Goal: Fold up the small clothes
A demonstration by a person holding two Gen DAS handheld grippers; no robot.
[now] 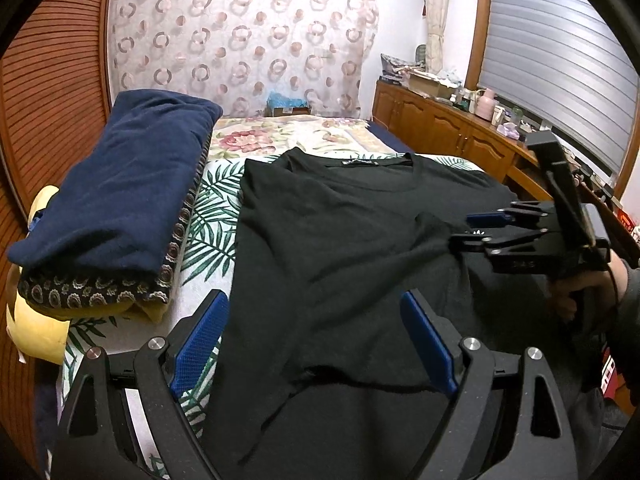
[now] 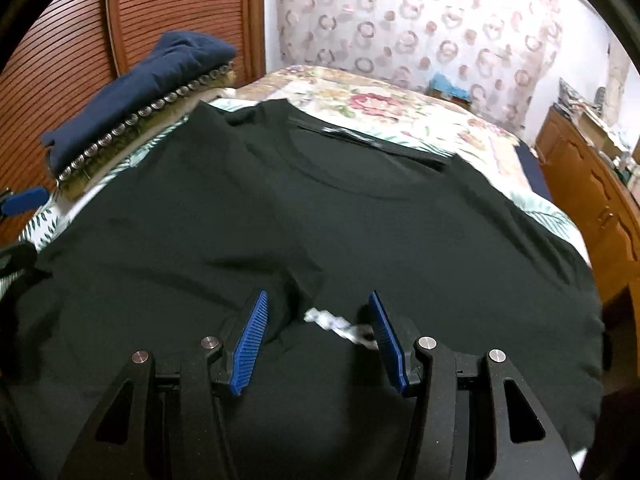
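Note:
A black T-shirt (image 1: 340, 240) lies spread on the bed, collar at the far end and its hem near me. My left gripper (image 1: 313, 298) hovers open over the shirt's near left part, with nothing between its blue pads. My right gripper (image 1: 460, 231) reaches in from the right, held by a hand. In the right wrist view the right gripper (image 2: 318, 294) stands open low over the T-shirt (image 2: 360, 220). A raised fold of black cloth and a white label (image 2: 340, 325) lie between its pads, which do not press on them.
A folded navy cloth (image 1: 116, 196) tops a patterned blanket and a yellow pillow (image 1: 36, 332) at the bed's left. A slatted wooden wardrobe (image 1: 44, 100) stands behind them. A cluttered wooden cabinet (image 1: 448, 128) runs along the right under a window blind.

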